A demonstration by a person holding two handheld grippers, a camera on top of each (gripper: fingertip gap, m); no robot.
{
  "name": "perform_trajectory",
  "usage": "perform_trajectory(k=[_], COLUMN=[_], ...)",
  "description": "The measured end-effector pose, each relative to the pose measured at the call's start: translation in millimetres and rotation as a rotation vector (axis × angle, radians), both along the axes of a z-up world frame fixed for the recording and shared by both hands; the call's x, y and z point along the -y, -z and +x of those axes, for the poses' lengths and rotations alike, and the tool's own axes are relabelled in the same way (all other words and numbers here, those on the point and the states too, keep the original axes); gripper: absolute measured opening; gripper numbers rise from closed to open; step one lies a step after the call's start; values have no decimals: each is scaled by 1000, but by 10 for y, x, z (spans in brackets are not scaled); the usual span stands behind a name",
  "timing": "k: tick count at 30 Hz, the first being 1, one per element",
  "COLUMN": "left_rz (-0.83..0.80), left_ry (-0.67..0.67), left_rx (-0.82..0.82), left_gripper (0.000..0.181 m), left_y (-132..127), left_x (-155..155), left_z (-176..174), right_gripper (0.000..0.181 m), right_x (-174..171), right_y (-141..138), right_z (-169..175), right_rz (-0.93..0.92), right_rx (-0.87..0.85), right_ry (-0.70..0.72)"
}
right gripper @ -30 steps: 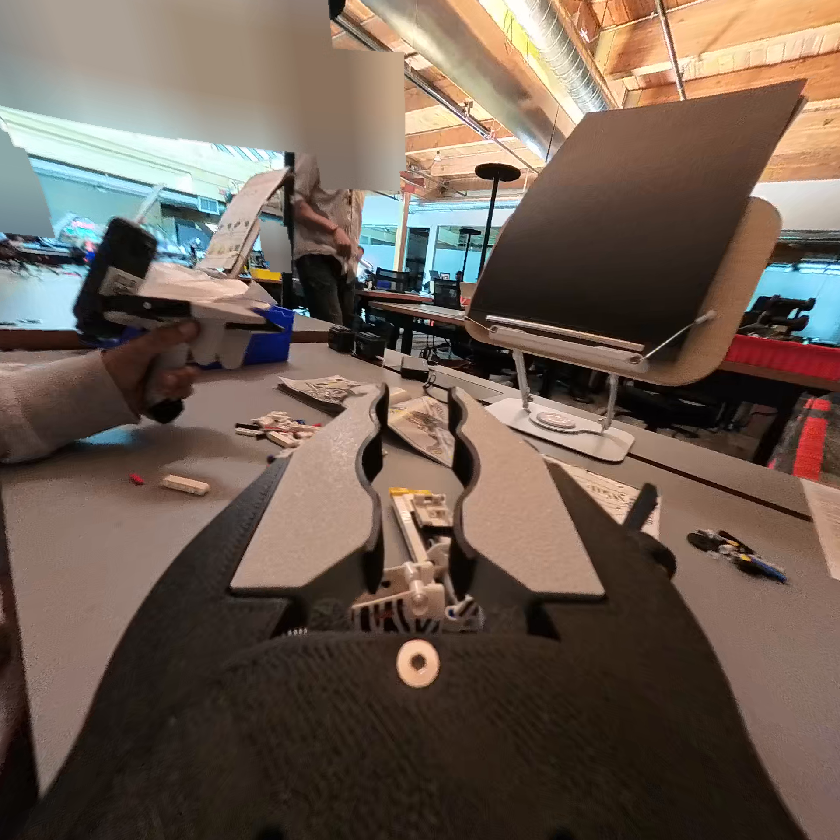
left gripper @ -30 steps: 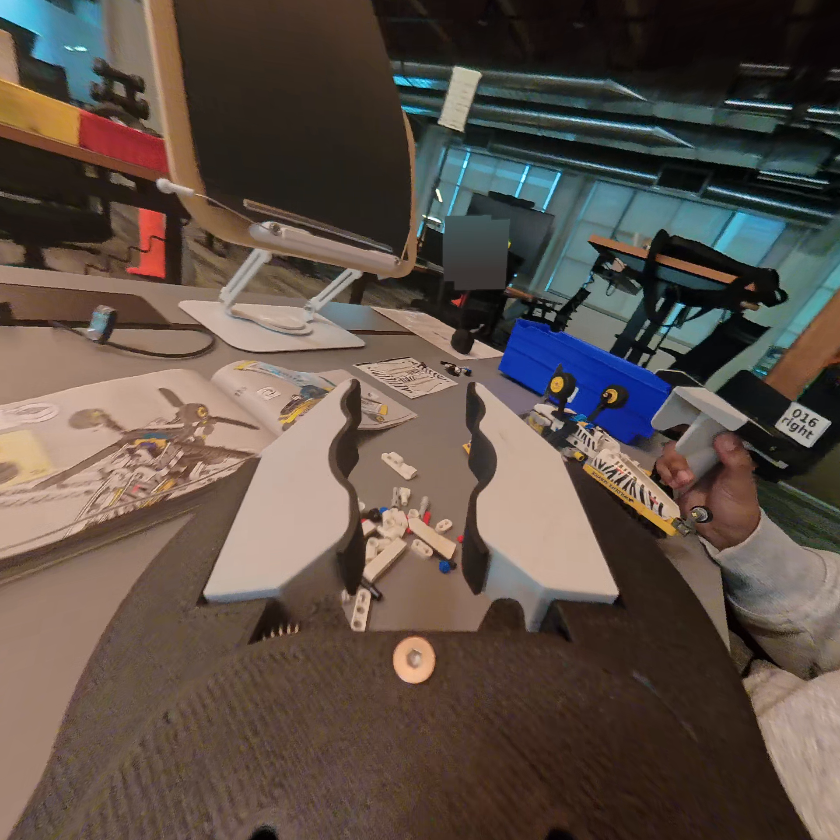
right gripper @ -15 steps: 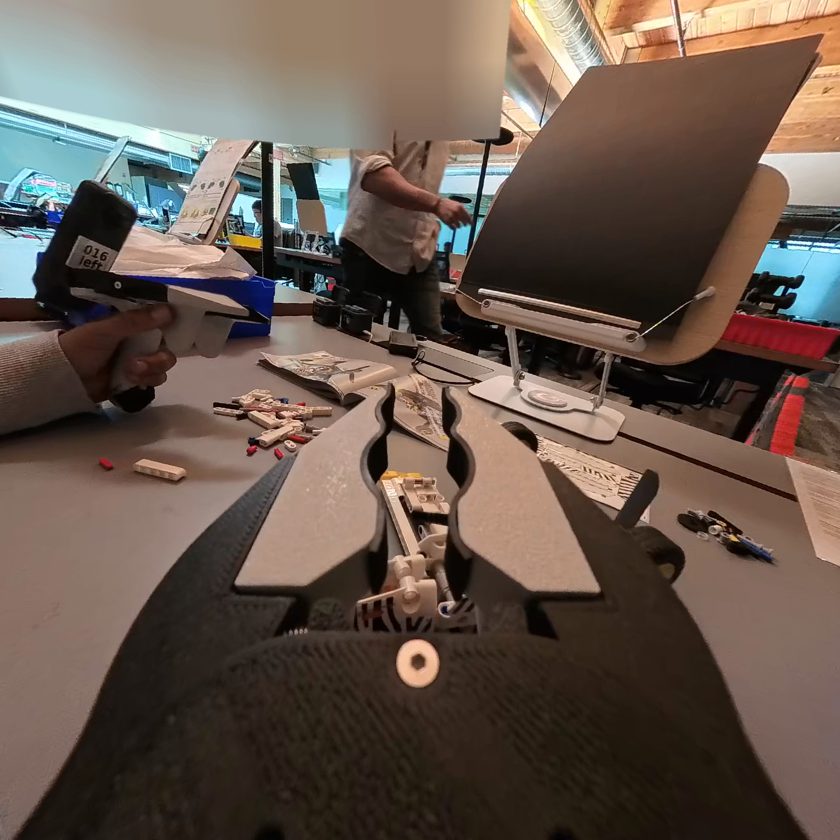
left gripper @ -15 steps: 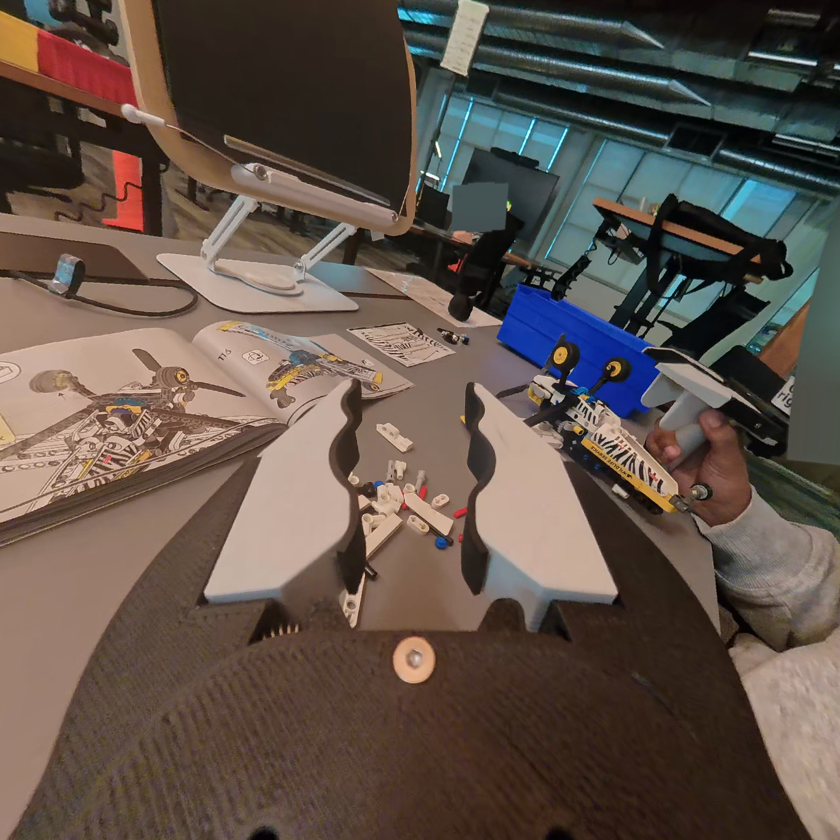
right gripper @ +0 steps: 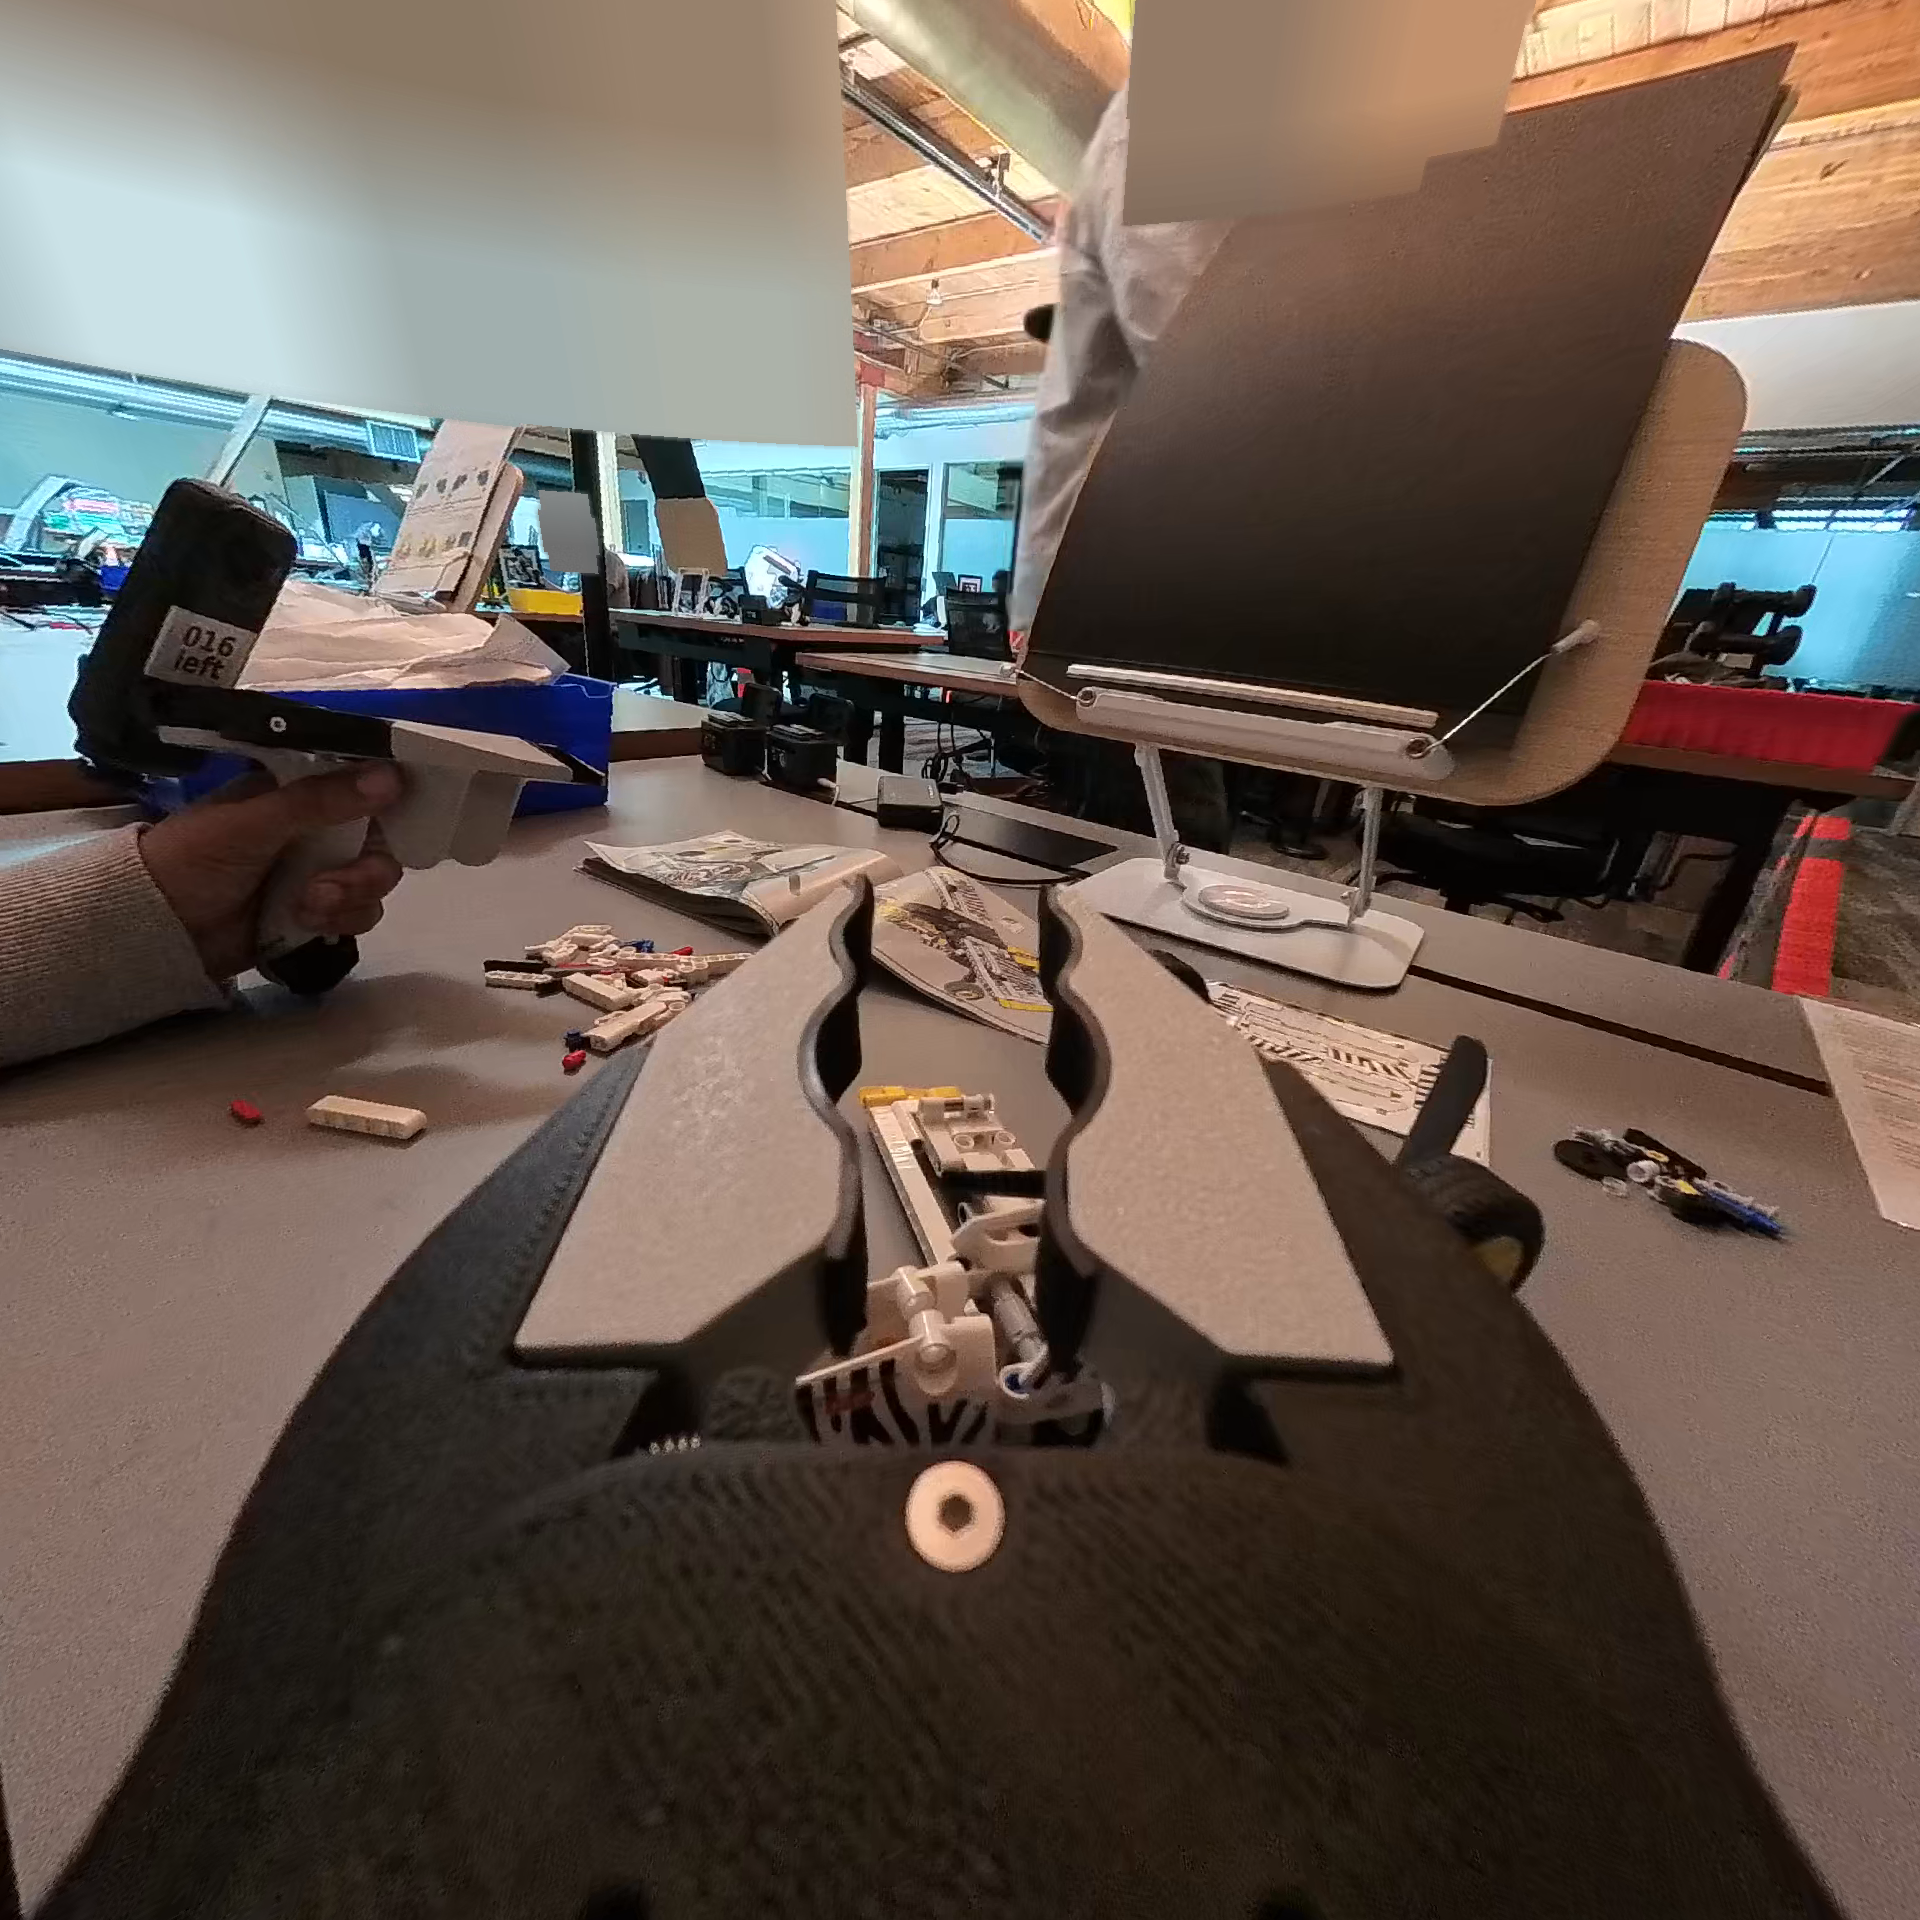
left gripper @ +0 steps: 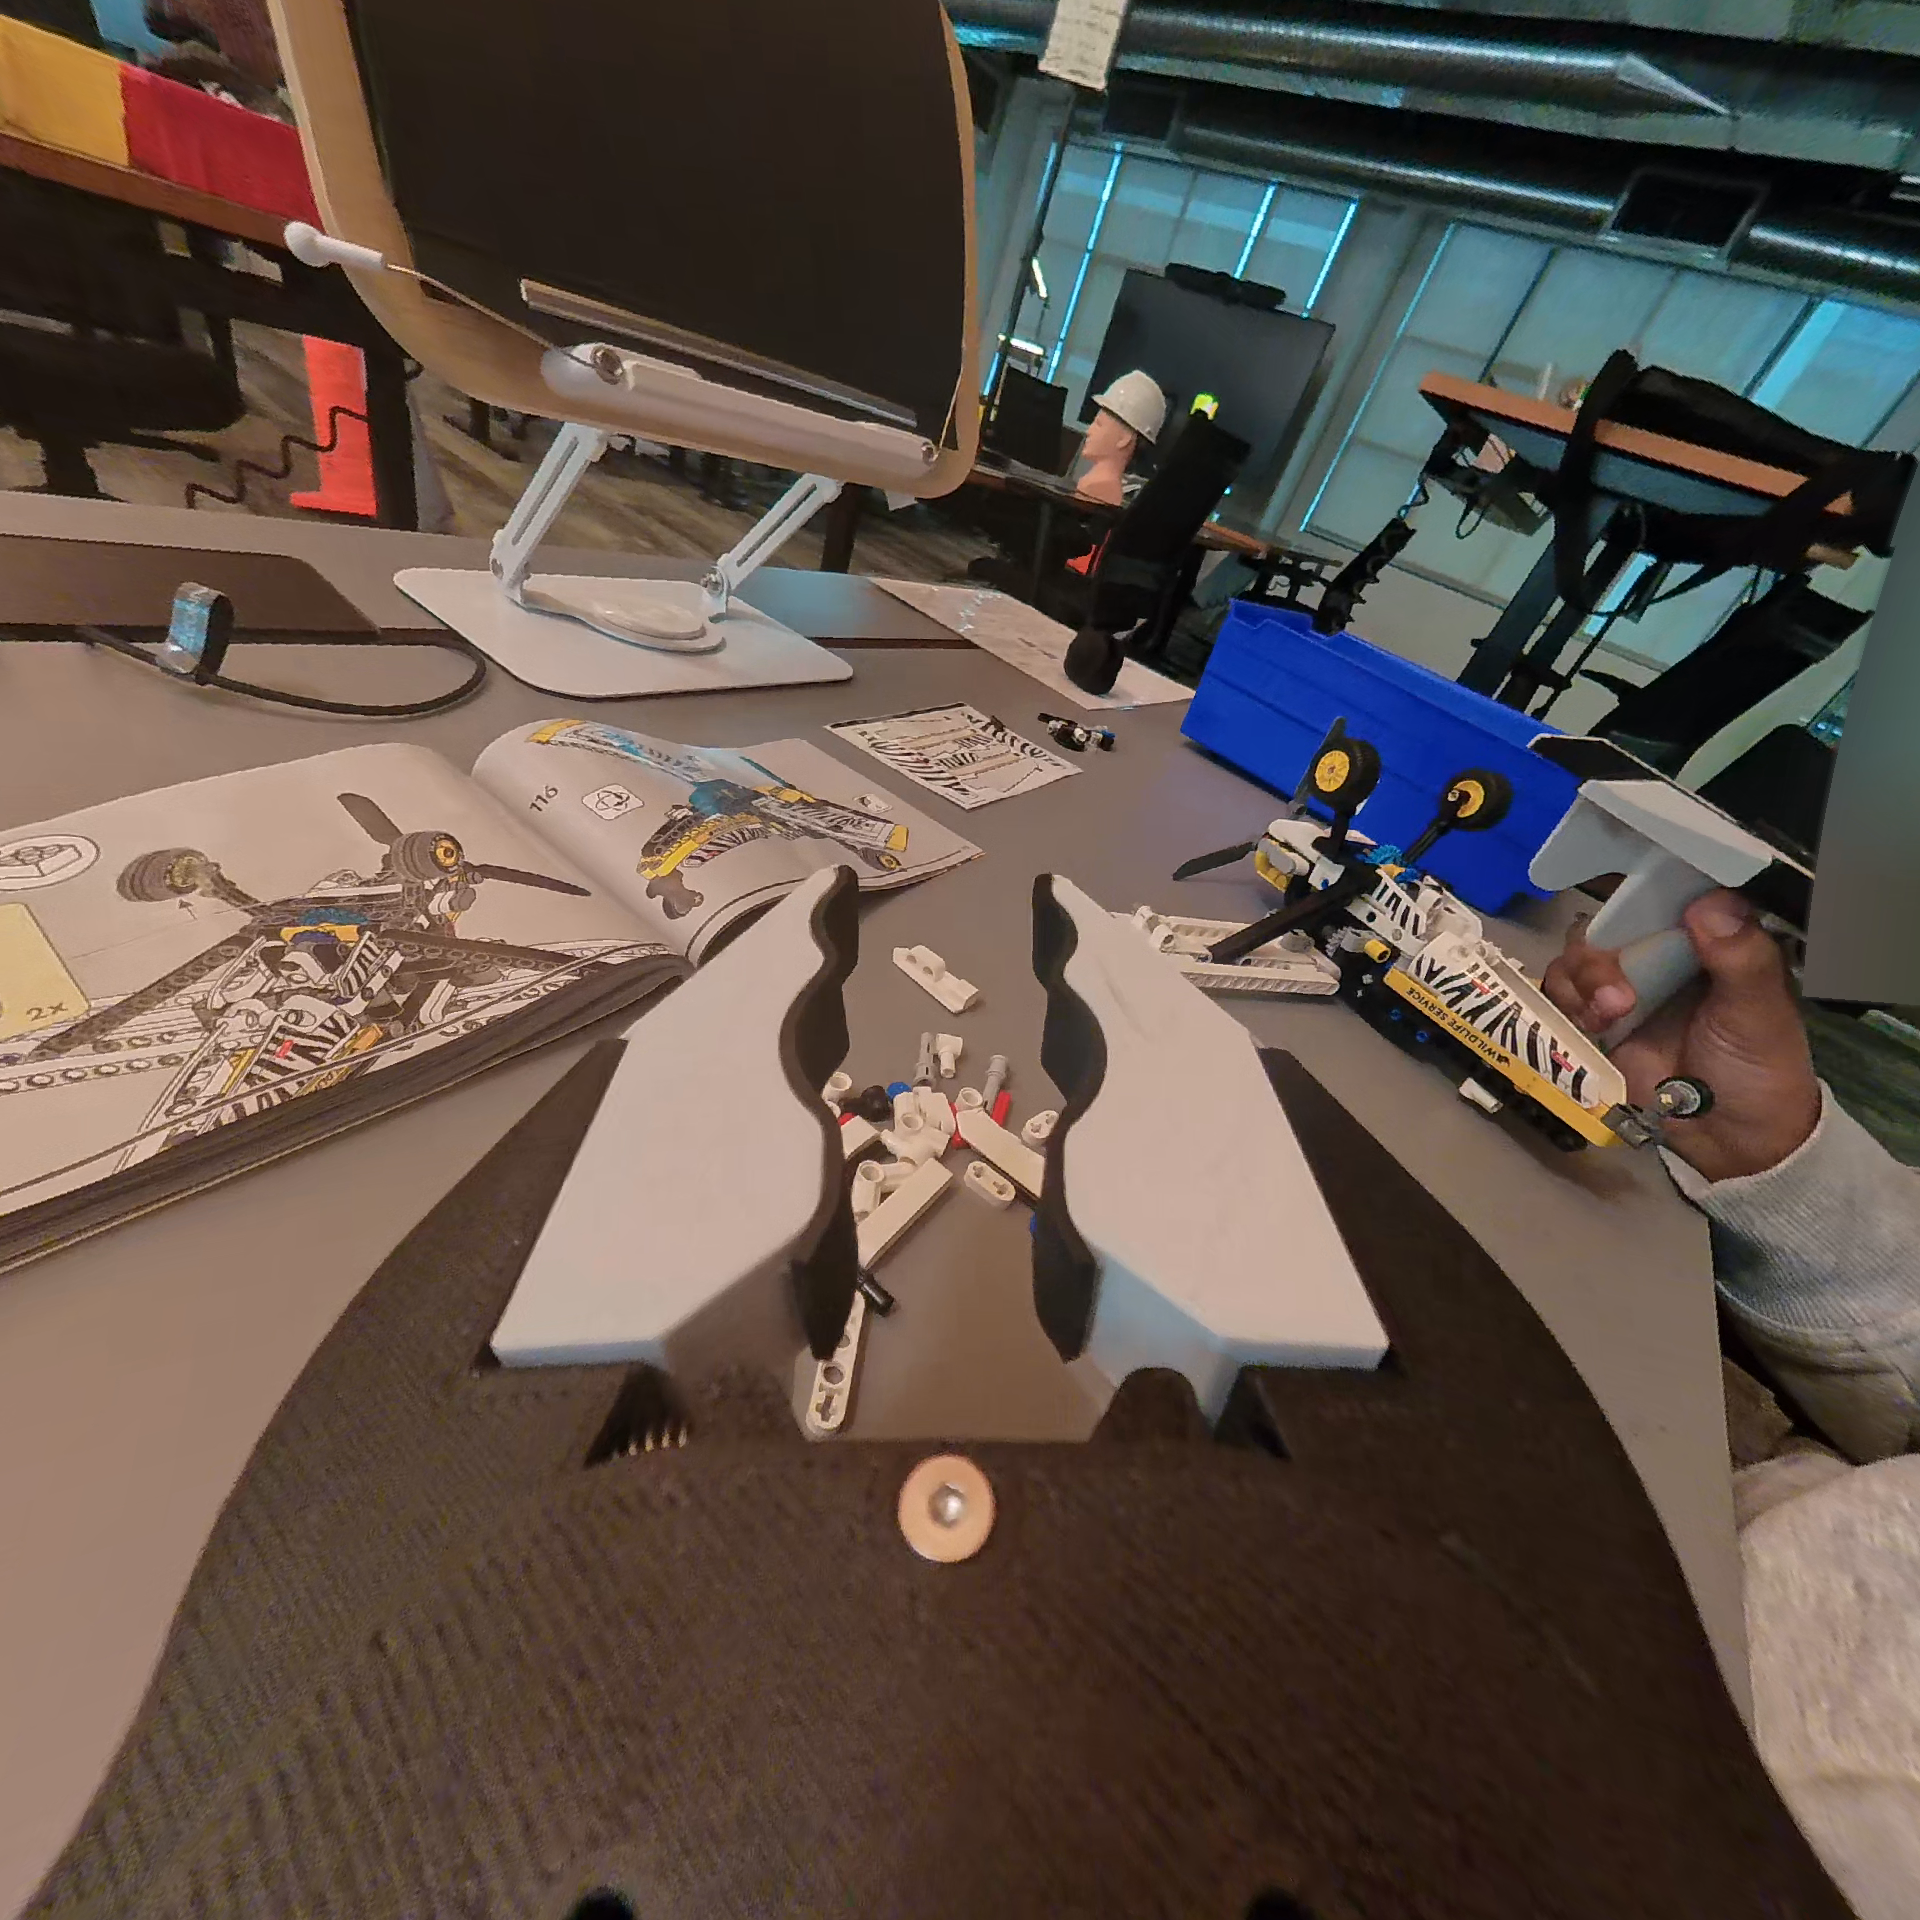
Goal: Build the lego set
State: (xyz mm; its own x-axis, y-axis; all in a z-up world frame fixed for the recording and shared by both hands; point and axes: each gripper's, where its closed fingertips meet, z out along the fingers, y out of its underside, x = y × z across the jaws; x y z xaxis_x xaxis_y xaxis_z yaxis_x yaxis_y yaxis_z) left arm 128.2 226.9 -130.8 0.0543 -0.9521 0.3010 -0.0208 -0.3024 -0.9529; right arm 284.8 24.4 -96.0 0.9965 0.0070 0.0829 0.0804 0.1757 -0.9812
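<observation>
Left claw (left gripper: 943,914) agape above loose pieces (left gripper: 935,1127)

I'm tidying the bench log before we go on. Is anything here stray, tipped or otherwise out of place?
Mostly it looks like work in progress. One white beam and a small red pin lie apart from the loose pile of parts. The model lies with its wheels in the air, its rear end in the right gripper.

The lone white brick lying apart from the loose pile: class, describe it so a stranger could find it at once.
Start at the grey table and find the scattered pile of small pieces in front of the left gripper. Nearer the camera lies one long white brick. It lies apart from the pile, with a tiny red piece beside it.
</observation>
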Motion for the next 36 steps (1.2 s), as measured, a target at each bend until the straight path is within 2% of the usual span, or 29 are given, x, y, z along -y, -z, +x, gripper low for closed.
perform_trajectory(k=[17,21,26,32,36], left_rz=[18,21,-68,-5,-30], left_ry=[21,15,128,241,291], left_rx=[-29,-28,-26,-174,-158], left_gripper=[33,37,43,47,47], left_y=[44,-14,-132,6,3], left_x=[59,148,664,1380,1690], left_z=[20,51,284,668,808], right_gripper=[30,29,27,24,24], right_x=[-43,-23,53,263,349], right_y=[13,-12,-78,-217,-265], right_z=[35,29,0,15,93], right_rz=[-12,5,53,165,215], right_rx=[-1,-5,-19,-61,-124], right_ry=[2,-5,-23,-35,-44])
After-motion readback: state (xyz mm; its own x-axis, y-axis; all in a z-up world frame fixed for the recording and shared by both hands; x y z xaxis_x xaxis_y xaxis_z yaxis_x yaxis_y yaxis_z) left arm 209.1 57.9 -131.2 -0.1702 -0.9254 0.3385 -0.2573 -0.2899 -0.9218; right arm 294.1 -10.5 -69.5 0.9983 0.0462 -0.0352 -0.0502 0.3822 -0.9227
